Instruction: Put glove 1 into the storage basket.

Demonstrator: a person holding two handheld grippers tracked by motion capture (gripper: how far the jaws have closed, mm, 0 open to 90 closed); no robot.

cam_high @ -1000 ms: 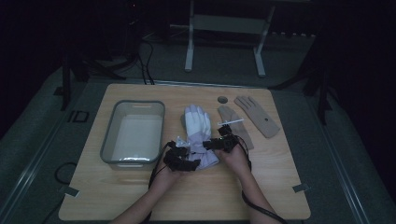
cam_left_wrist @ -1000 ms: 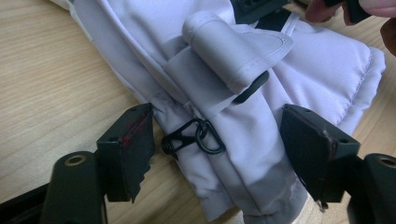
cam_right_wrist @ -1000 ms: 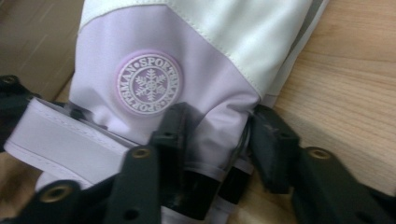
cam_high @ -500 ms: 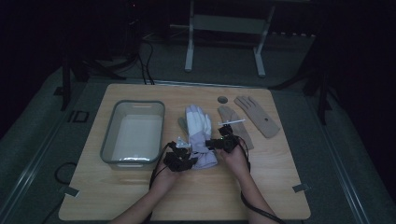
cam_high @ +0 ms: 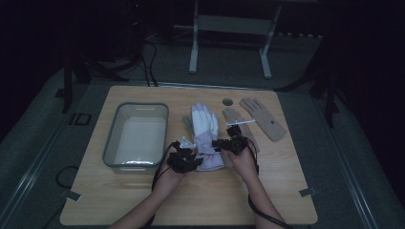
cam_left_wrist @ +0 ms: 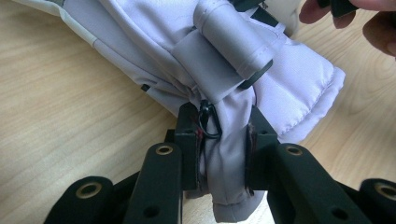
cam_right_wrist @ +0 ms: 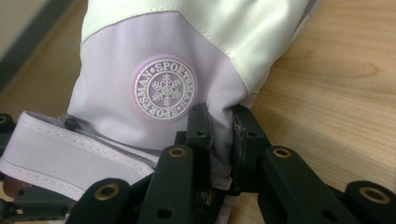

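A white and lilac padded glove (cam_high: 204,128) lies in the middle of the table, fingers pointing away from me. At the cuff's left side, my left gripper (cam_high: 192,155) has just been closing, and its jaws now pinch a fold of lilac fabric (cam_left_wrist: 223,154). In its own view the left gripper (cam_left_wrist: 223,116) sits under a strap and grey tube on the glove (cam_left_wrist: 187,37). My right gripper (cam_high: 223,143) holds the cuff's right side. Up close, the right gripper (cam_right_wrist: 219,114) is shut on the edge of the glove (cam_right_wrist: 140,56), just below a round snowflake badge (cam_right_wrist: 164,90).
A grey plastic bin (cam_high: 111,143) stands left of the glove. Two tan gloves (cam_high: 265,117) (cam_high: 230,116) lie at the back right, with a small dark disc (cam_high: 228,101) near them. The wooden table (cam_high: 286,191) ends close behind these.
Both hands stay at the cuff and have risen slightly with it. The glove's fingers remain on the table.
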